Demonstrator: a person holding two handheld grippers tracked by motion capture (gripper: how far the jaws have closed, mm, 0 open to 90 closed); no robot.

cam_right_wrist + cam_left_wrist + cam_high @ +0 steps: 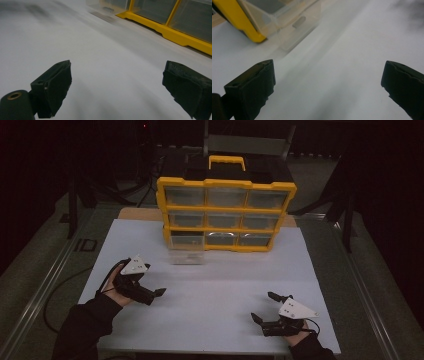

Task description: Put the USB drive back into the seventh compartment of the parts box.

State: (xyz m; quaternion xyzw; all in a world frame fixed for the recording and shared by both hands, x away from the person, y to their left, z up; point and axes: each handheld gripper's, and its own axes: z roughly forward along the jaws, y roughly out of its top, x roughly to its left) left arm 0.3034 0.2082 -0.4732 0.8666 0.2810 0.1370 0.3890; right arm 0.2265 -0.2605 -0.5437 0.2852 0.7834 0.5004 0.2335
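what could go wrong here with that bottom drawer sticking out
1. The clear bottom-left drawer sticks far out of the yellow organizer toward the table's front; pulled further, it might slide free and drop onto the white table.
2. The left gripper, jaws open and empty, is the nearer one; a careless sweep could knock the drawer.
3. The right gripper is also open, so nothing steadies the organizer.

A yellow organizer (226, 213) with nine clear drawers in three rows is standing upright at the far middle of the white surface (210, 290). Its bottom-left drawer (186, 248) is sticking out toward the person.
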